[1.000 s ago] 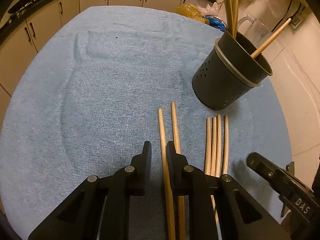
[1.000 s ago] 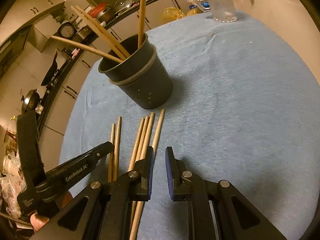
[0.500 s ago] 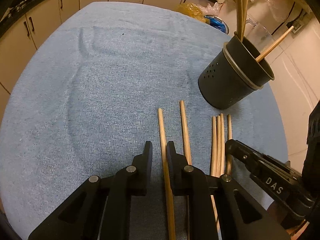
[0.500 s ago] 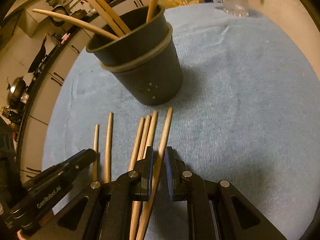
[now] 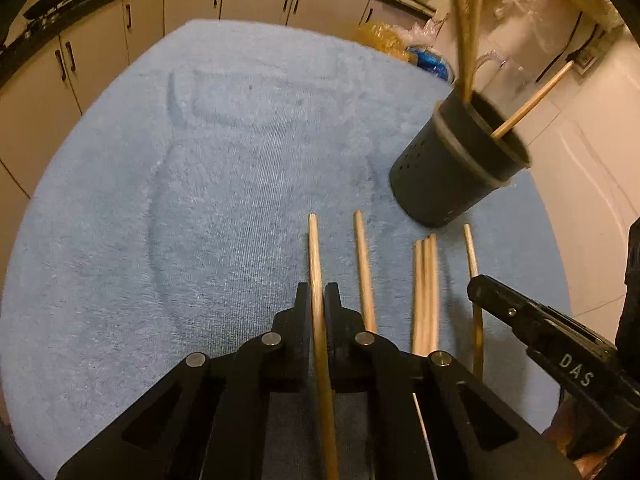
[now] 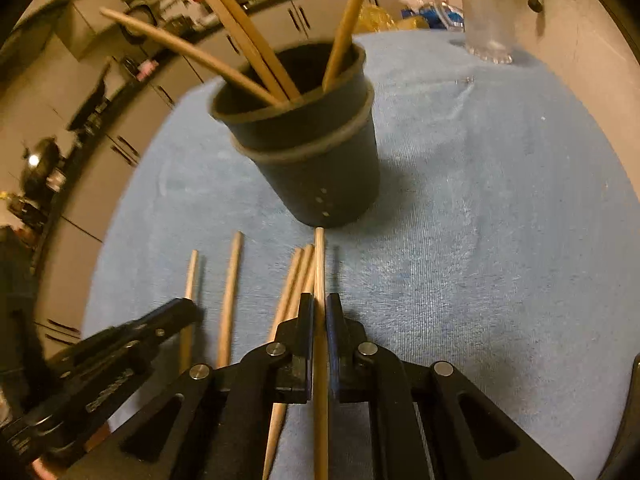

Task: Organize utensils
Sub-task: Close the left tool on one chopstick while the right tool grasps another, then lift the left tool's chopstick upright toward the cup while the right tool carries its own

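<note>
**Gripping one chopstick in each gripper, ready to lift**

Clamping is done on both sides. The left gripper [image 5: 318,300] is clenched on a long pale wooden chopstick [image 5: 314,264], the leftmost of the row on the blue terry cloth [image 5: 200,220]. The right gripper [image 6: 319,312] is clenched on another wooden chopstick [image 6: 319,264], the rightmost of the row, whose tip lies just short of the foot of the dark round perforated plastic utensil holder [image 6: 320,168].

The step in hand looks like the pick-up of two sticks at once. Next, each stick likely needs to be raised clear of the cloth, tipped upright and dropped into the holder, which already carries several sticks leaning against its rim. One loose stick [image 5: 364,268] and a tight bundle of three [image 5: 426,280] lie between the two grippers.

A second ago both pairs of jaws stood slightly apart; they have just been closing, and each now pinches its stick. The holder has also drawn closer in the right wrist view.
</note>
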Demonstrator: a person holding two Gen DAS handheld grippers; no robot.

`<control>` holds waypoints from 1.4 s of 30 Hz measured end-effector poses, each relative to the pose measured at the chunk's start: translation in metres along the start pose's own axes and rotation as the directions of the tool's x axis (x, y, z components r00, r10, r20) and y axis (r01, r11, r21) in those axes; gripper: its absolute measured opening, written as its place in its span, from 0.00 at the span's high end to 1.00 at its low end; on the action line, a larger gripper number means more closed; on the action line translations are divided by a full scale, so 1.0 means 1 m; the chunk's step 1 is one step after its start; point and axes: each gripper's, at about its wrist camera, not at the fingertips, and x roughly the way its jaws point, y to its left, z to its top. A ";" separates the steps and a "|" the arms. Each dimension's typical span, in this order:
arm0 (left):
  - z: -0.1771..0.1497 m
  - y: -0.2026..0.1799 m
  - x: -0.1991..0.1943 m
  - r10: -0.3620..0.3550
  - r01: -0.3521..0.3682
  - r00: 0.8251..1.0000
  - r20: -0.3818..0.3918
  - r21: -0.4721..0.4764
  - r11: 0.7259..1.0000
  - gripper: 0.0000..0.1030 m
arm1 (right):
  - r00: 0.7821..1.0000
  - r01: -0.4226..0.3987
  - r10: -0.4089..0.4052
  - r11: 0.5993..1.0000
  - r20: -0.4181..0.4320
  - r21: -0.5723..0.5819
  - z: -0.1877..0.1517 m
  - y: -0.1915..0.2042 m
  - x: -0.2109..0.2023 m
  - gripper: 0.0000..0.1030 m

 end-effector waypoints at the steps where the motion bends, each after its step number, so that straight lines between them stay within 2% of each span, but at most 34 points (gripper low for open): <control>1: -0.001 0.000 -0.006 -0.005 0.005 1.000 0.012 -0.002 1.000 0.94 | 1.000 -0.014 0.014 1.000 0.017 0.006 -0.001 -0.001 -0.007 0.93; 7: -0.007 -0.004 -0.042 -0.036 0.036 0.995 0.095 0.003 0.999 0.94 | 0.989 -0.089 0.088 0.996 0.121 0.006 -0.013 0.000 -0.043 0.93; 12: -0.015 -0.013 -0.075 -0.062 0.058 0.986 0.154 0.026 0.998 0.94 | 0.963 -0.119 0.122 0.993 0.239 -0.027 -0.024 0.008 -0.076 0.93; 20: -0.018 -0.024 -0.105 -0.074 0.066 0.976 0.205 0.048 0.997 0.94 | 0.921 -0.148 0.159 0.987 0.355 -0.056 -0.033 0.004 -0.118 0.93; 25: -0.016 -0.031 -0.110 -0.081 0.069 0.973 0.217 0.059 0.996 0.94 | 0.905 -0.150 0.160 0.987 0.395 -0.058 -0.034 0.002 -0.132 0.93; 30: -0.016 -0.035 -0.116 -0.084 0.071 0.968 0.236 0.063 0.996 0.94 | 0.897 -0.156 0.165 0.986 0.409 -0.057 -0.034 -0.001 -0.138 0.93; 37: -0.018 -0.027 -0.129 -0.063 0.055 0.960 0.273 0.034 0.998 0.94 | 0.880 -0.163 0.181 0.983 0.440 -0.080 -0.031 0.002 -0.146 0.93; 42: -0.020 -0.017 -0.136 -0.051 0.053 0.953 0.298 -0.001 0.999 0.94 | 0.882 -0.177 0.199 0.980 0.427 -0.091 -0.023 0.007 -0.139 0.93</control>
